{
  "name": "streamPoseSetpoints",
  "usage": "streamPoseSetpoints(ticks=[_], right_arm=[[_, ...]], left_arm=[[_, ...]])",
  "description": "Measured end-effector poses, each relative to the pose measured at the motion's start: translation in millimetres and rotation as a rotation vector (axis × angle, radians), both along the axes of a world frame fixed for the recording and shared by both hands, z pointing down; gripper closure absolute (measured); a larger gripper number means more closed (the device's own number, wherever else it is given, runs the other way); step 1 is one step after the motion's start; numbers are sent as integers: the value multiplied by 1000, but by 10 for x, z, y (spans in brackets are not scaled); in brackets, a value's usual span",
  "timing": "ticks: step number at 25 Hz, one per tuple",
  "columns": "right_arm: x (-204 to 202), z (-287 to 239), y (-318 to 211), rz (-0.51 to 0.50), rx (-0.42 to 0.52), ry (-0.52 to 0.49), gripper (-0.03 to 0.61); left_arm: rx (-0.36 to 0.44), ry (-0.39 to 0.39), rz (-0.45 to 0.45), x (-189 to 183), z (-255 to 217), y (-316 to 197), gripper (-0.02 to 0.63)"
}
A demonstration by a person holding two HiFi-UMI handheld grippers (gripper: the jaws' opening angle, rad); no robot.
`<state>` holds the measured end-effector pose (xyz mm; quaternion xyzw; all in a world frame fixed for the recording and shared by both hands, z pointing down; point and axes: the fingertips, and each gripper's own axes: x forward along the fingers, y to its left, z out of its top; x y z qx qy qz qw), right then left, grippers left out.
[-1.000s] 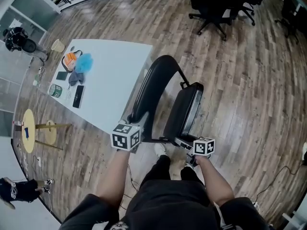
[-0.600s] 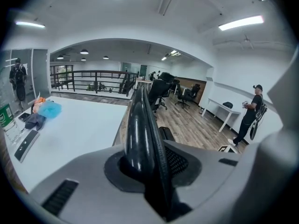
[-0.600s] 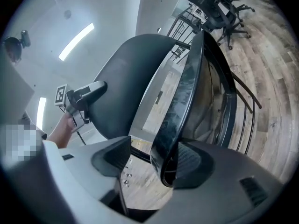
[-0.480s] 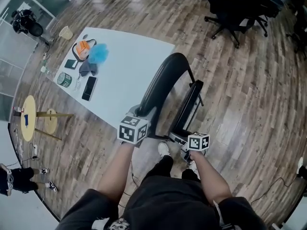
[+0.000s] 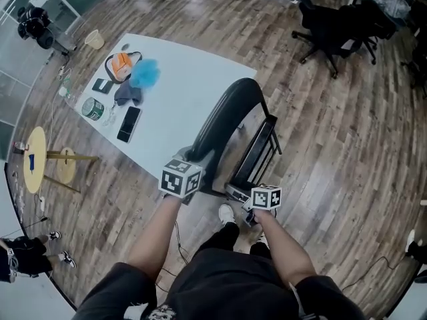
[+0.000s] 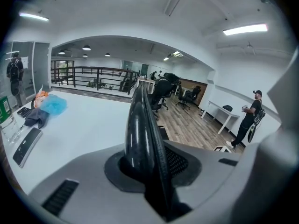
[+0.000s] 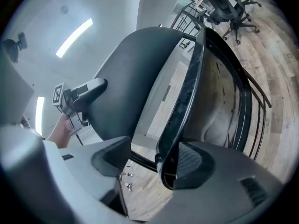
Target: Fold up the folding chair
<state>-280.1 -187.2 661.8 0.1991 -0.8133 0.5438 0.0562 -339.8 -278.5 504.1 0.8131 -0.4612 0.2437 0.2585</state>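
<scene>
**Chair nearly flat, one gripper on each half**

The folding chair (image 5: 235, 135) stands on the wooden floor (image 5: 333, 145) just beside the white surface (image 5: 177, 102), directly in front of the person. Its seat (image 5: 259, 153) is tipped up steeply and lies close to the backrest (image 5: 223, 120), so the fold looks almost complete.

Each gripper takes one half of the chair, which lets the person steady the back while bringing the seat towards it. The left gripper (image 6: 150, 164) comes in from the side of the backrest. Its jaws are drawn in narrow and pinch the dark, glossy edge of the backrest between both pads, a firm hold that anchors the frame.

The right gripper (image 7: 148, 158) works lower, at the seat's front rim. Its jaws are spread wide. The rim lies between them against one pad, while the other pad stands clear with floor showing through the gap. This reads as a hook or a push on the seat, not a clamp, which suits swinging it upward.
</scene>
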Motion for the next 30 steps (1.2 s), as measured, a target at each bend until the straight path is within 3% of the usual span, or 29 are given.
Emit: streamPoseSetpoints(ticks=[12,27,30], right_arm=[[-504,54,-160,-22,-9,5,290],[-693,138,-243,-53,27,73,291],[-635,141,-221,-62,59,94,290]], left_arm=[[-12,19,6,-318,76,-111,531],[-2,6,13,-312,55,-109,530],[43,25,-24,-329,-6,-124,517]])
